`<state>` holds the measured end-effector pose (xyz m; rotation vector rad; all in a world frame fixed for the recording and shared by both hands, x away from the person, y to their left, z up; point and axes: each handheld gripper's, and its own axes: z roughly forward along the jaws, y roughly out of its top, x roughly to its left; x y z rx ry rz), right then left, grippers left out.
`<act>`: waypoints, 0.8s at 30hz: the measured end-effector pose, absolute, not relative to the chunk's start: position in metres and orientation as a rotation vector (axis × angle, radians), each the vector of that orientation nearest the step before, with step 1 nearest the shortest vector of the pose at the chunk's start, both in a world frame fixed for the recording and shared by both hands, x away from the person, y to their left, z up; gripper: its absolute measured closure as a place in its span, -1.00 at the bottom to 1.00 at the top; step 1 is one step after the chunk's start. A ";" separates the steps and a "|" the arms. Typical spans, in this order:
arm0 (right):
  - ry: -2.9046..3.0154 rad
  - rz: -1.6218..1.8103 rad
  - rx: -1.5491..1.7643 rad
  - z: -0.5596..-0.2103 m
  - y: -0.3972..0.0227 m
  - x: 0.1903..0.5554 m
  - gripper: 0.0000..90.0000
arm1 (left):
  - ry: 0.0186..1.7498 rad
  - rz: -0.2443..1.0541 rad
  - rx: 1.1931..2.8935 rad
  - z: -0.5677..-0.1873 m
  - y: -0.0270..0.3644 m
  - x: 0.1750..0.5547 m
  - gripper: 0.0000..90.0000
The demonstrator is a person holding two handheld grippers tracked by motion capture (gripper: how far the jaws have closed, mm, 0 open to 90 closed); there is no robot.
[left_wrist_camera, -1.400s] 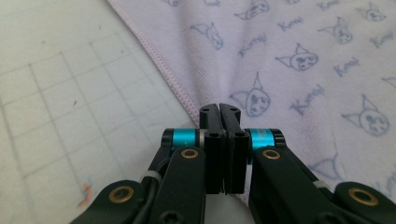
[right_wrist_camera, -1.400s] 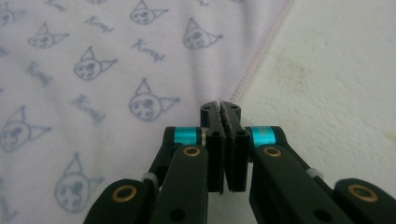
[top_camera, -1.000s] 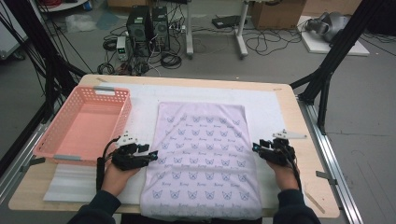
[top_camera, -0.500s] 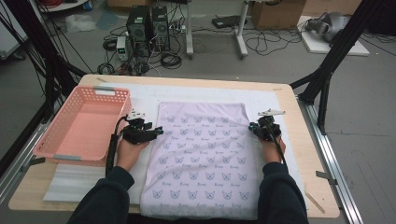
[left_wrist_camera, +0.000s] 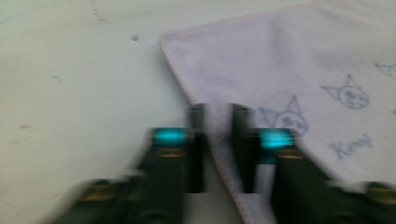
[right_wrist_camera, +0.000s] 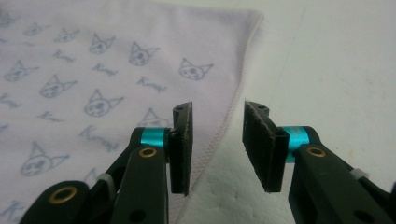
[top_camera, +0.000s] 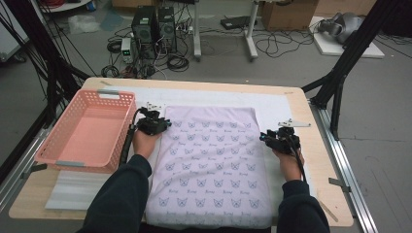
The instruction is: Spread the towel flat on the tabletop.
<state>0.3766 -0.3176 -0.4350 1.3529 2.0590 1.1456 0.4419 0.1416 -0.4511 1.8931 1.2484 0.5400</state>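
Note:
A lilac towel [top_camera: 209,160] printed with small cat faces lies flat on the white mat. My left gripper [top_camera: 164,124] is at the towel's far left corner. In the blurred left gripper view its jaws [left_wrist_camera: 218,140] have just been closing and now pinch the towel's hemmed edge [left_wrist_camera: 224,161]. My right gripper [top_camera: 263,137] is at the towel's right edge, below the far right corner. In the right gripper view it [right_wrist_camera: 217,140] stands open astride the hem [right_wrist_camera: 233,107], its jaws having just been opening, and its pads do not touch the cloth.
A pink plastic basket [top_camera: 116,93] stands left of the towel, close to my left forearm. The white foam mat [top_camera: 277,99] covers the wooden table [top_camera: 320,160] under the towel. A black frame leg [top_camera: 340,73] rises at the far right.
Both hands moved away from the person along the towel's side edges. The left gripper went farther, up to the far left corner, and closed on the hem.

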 end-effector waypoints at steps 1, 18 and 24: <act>2.065 1.149 1.351 -0.435 -0.317 0.375 0.39 | 1.253 0.589 1.903 -0.451 0.140 0.443 0.95; 2.161 0.941 1.300 -0.446 -0.301 0.379 0.97 | 1.265 0.514 1.798 -0.433 0.150 0.436 -0.09; 2.081 0.975 1.352 -0.442 -0.309 0.373 0.27 | 1.132 0.463 1.778 -0.418 0.148 0.418 -0.33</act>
